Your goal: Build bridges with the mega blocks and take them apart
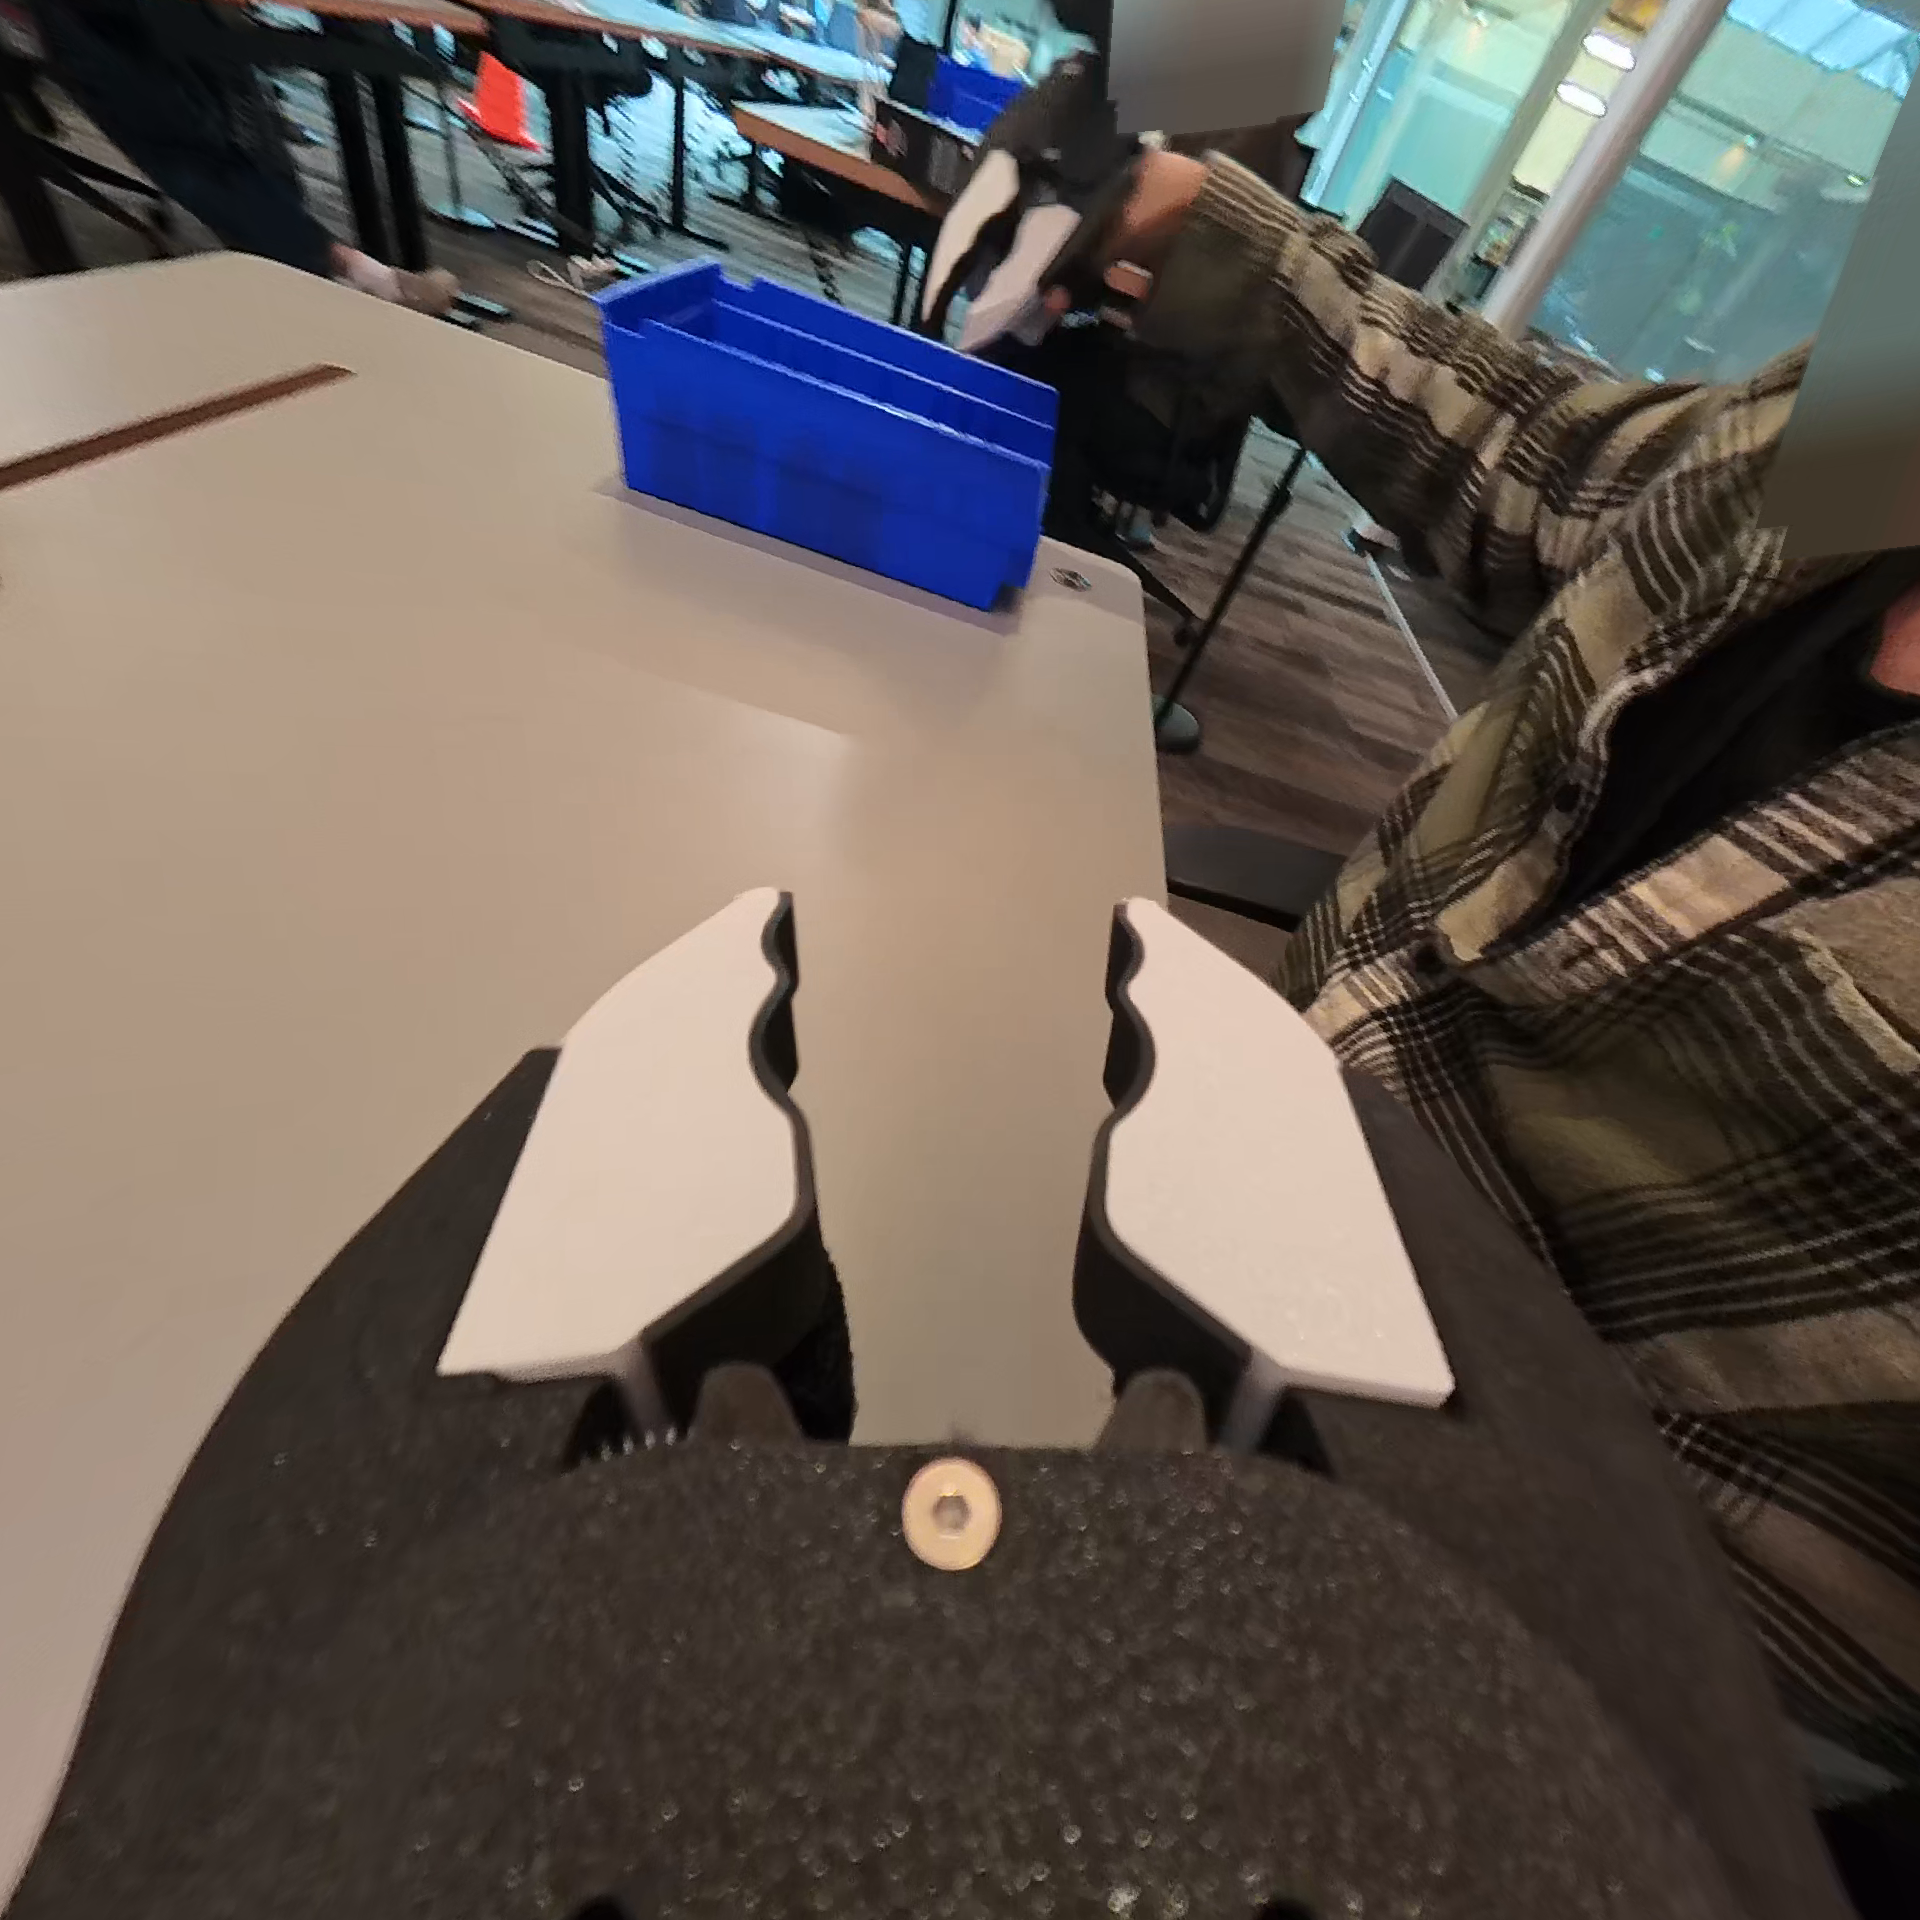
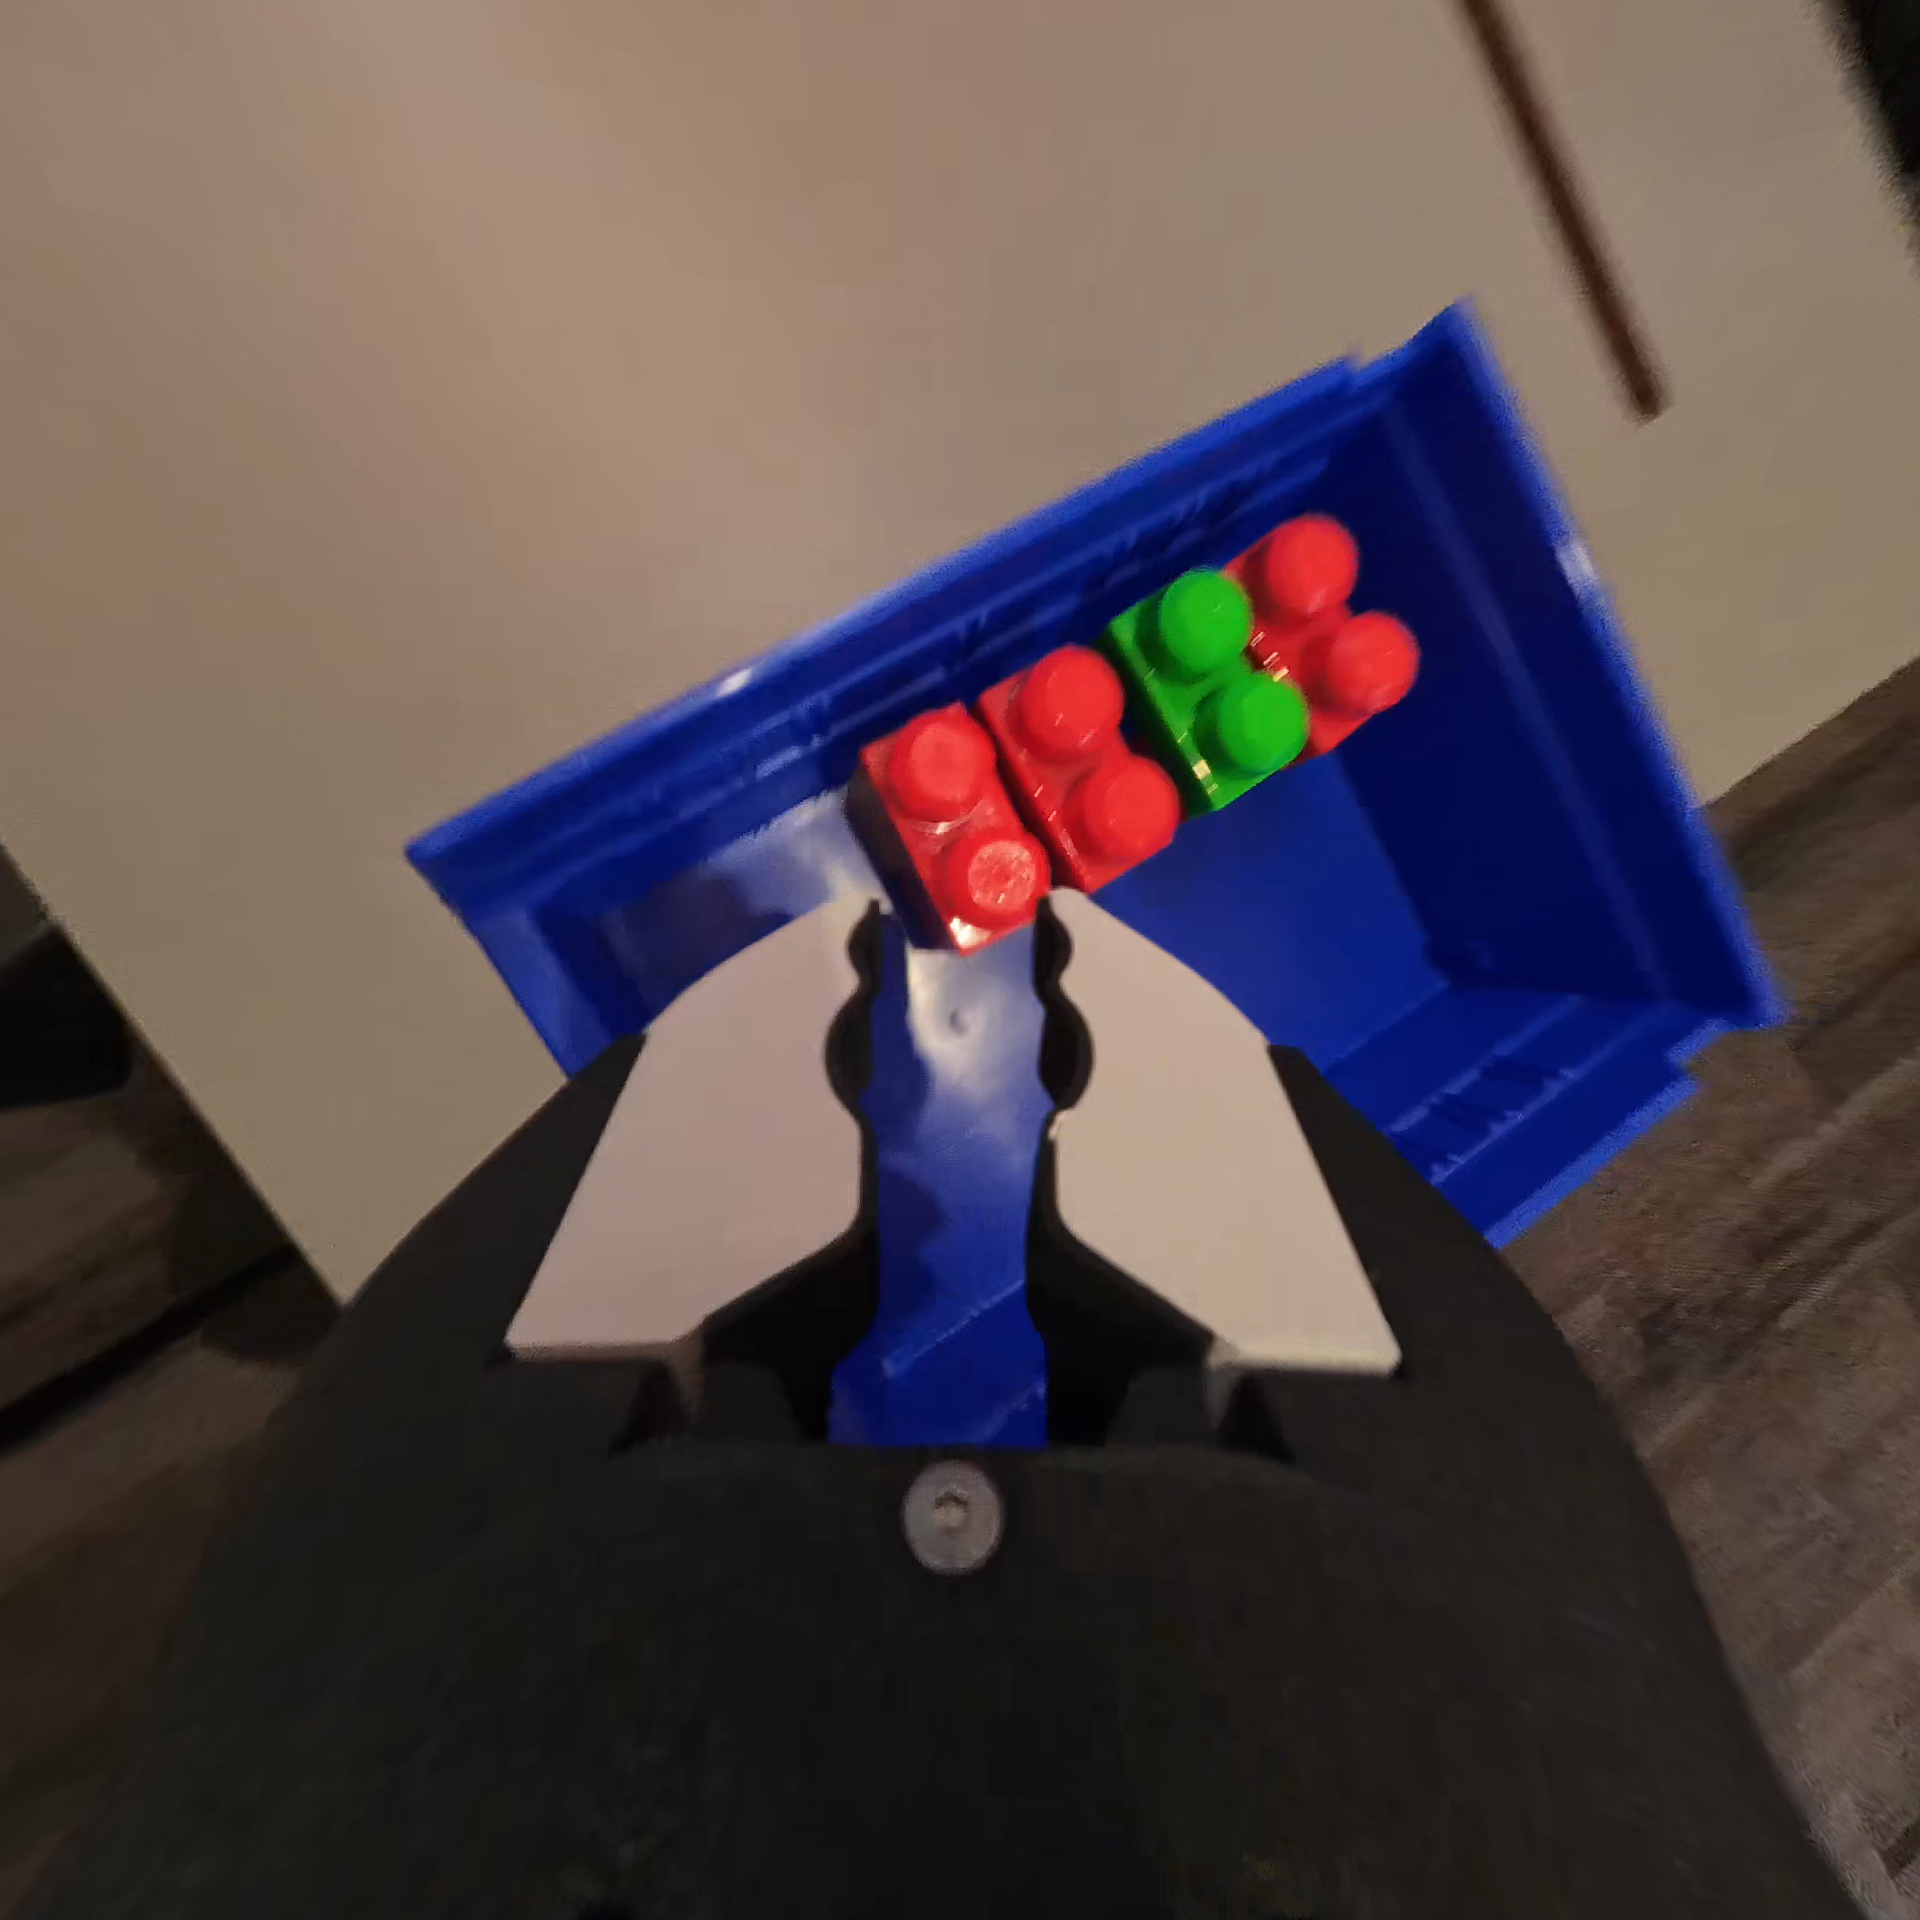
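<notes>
Several mega blocks lie in a row inside a blue bin (image 2: 1507, 831): a red block (image 2: 951, 821) nearest me, a second red block (image 2: 1081, 769), a green block (image 2: 1205, 686) and a far red block (image 2: 1320, 623). My right gripper (image 2: 961, 920) reaches down into the bin, its narrowed fingertips on either side of the nearest red block's end. My left gripper (image 1: 951, 914) is open and empty, low over the white table (image 1: 416, 727), pointing toward the bin (image 1: 831, 468) at the table's far edge. The right gripper (image 1: 1003, 260) shows blurred above the bin there.
A person in a plaid shirt (image 1: 1558, 1039) sits right of the table. A thin brown slot (image 1: 177, 416) runs through the tabletop at the left. Wood floor (image 2: 1714, 1351) lies beyond the table edge. Other tables and chairs stand behind. Tip to tip, the grippers are about 55 cm apart. From my right tips it is roughly 7 cm to the red block (image 2: 951, 821); from my left, 50 cm.
</notes>
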Tool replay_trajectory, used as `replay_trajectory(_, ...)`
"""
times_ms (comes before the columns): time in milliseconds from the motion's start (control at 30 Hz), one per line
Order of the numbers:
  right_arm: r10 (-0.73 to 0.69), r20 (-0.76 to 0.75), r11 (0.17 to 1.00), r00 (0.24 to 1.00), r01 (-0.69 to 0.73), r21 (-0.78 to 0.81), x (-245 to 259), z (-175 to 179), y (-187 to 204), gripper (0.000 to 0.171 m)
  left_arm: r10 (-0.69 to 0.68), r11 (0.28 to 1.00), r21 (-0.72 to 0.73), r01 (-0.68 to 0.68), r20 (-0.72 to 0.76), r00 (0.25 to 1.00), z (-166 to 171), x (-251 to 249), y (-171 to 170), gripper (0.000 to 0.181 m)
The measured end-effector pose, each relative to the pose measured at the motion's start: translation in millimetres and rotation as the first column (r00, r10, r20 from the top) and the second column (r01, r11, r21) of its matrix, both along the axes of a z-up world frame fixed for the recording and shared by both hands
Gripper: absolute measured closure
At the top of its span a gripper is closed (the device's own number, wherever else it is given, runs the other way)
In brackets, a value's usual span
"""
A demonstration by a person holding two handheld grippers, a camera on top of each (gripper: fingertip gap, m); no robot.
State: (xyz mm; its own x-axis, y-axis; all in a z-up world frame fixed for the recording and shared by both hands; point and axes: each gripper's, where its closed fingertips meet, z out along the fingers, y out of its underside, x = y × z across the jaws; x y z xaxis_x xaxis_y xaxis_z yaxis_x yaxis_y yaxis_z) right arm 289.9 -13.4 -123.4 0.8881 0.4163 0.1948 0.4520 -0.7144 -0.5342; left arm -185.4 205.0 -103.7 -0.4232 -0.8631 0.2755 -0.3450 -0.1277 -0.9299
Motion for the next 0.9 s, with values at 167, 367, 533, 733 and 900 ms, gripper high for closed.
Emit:
replay_trajectory(167, -0.134, 0.021, 0.978, 0.991, 0.129, 0.166, -11.8, 23.6, 13.5, 0.079, 0.084, 0.996, 0.009, -0.085, 0.036, 0.996, 2.7, -10.4, 17.0, 0.115)
replay_trajectory(367, -0.294, 0.006, 0.909, 0.956, 0.277, 0.31, -35.3, 43.7, 28.0, 0.032, 0.228, 0.972, 0.047, -0.231, 0.065, 0.972, 5.7, -21.5, 45.5, 0.095)
replay_trajectory(533, -0.389, -0.062, 0.814, 0.919, 0.375, 0.444, -62.1, 62.5, 39.7, 0.03, 0.362, 0.924, 0.089, -0.372, 0.11, 0.926, 13.1, -35.7, 73.3, 0.083)
replay_trajectory(733, -0.434, -0.176, 0.704, 0.883, 0.455, 0.545, -98.1, 72.6, 52.9, 0.039, 0.593, 0.764, 0.173, -0.622, 0.191, 0.782, 43.4, -79.5, 133.0, 0.052)
replay_trajectory(900, -0.448, -0.249, 0.653, 0.859, 0.505, 0.564, -125.9, 56.4, 60.4, 0.045, 0.782, 0.565, 0.206, -0.799, 0.176, 0.598, 71.5, -160.7, 199.0, 0.047)
